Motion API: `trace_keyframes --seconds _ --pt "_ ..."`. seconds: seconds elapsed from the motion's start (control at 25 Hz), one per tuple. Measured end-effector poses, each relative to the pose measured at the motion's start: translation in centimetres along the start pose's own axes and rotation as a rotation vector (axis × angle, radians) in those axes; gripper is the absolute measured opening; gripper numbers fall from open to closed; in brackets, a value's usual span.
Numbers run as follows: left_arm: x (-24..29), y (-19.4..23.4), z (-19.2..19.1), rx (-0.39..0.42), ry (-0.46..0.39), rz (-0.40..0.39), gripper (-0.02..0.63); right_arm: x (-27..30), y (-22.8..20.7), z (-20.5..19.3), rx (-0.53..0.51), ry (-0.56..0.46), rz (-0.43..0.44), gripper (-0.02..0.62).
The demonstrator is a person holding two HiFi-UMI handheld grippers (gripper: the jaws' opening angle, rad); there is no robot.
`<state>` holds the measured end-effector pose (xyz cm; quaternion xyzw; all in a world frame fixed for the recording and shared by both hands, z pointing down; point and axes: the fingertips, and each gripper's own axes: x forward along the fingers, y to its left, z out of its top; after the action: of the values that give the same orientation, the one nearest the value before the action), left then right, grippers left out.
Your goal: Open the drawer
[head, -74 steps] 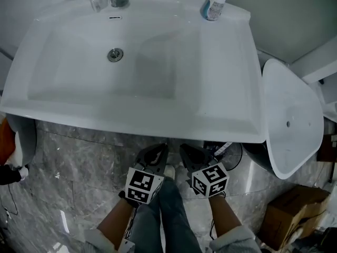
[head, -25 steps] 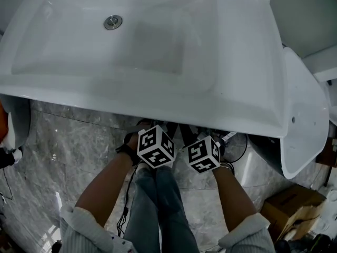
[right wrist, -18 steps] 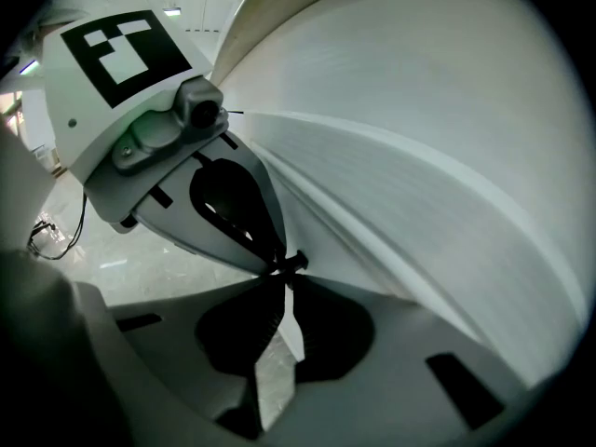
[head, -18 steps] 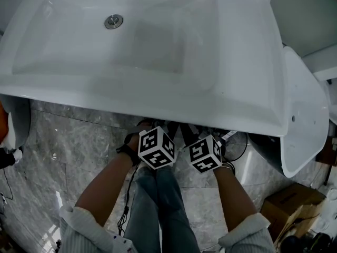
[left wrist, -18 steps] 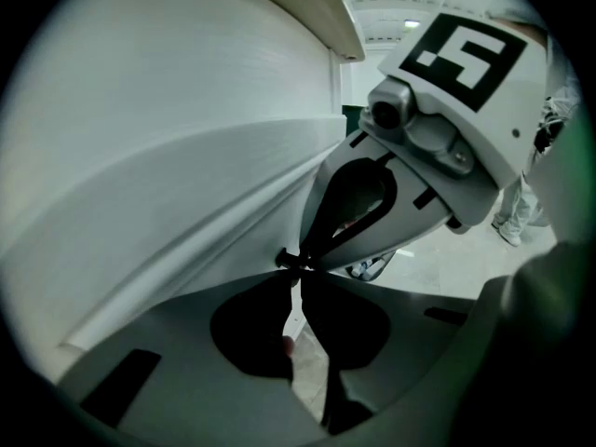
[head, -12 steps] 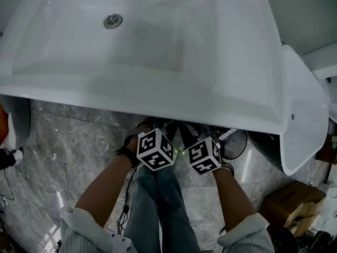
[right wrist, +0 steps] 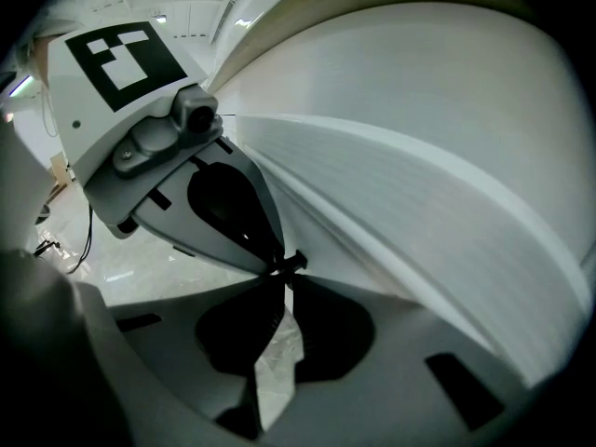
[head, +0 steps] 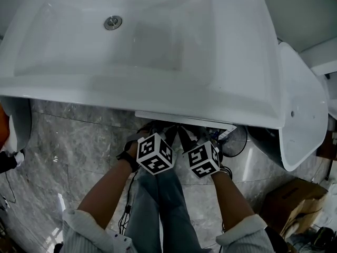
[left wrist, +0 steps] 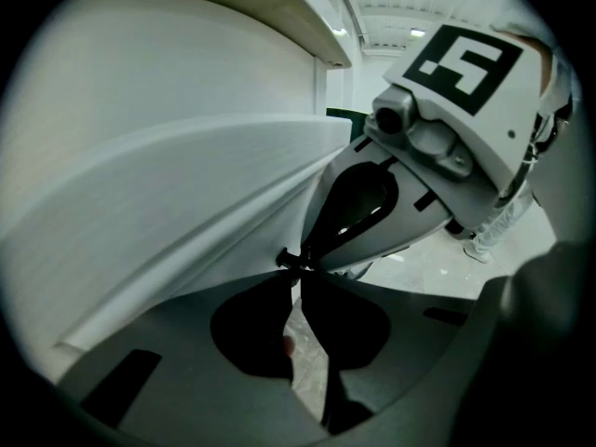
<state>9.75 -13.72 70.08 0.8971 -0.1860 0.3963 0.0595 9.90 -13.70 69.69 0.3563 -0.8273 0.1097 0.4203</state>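
Two pale ribbed sleeves point(head: 95, 231) reach forward over a grey marble floor point(head: 68, 146). Ahead of them the left gripper point(head: 160, 137) and right gripper point(head: 192, 141) sit side by side. Their tips angle in toward one another below the front rim of the sink point(head: 237, 62).

In the left gripper view its fingers point(left wrist: 251, 343) are drawn together, leaving only a thin slit with floor showing through and nothing in it. The right gripper's fingers point(right wrist: 326, 343) look the same. The two grippers meet tip to tip.

The drawer point(head: 184, 118) shows as a narrow white strip jutting from beneath the sink's rim, just beyond the fingertips. In both gripper views its white front sweeps alongside the gripper right up to the tips, though I cannot tell whether they touch it.

Farther out, the sink's basin holds a round drain point(head: 112, 22).
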Motion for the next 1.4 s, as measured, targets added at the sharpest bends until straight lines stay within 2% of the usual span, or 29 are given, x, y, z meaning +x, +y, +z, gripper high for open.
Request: trace_keyframes --seconds 1.4 --pt "-2.2 -5.0 -2.5 -0.069 0.056 0.035 0.037 -2.4 4.9 -2.5 0.072 0.007 0.025 0.026"
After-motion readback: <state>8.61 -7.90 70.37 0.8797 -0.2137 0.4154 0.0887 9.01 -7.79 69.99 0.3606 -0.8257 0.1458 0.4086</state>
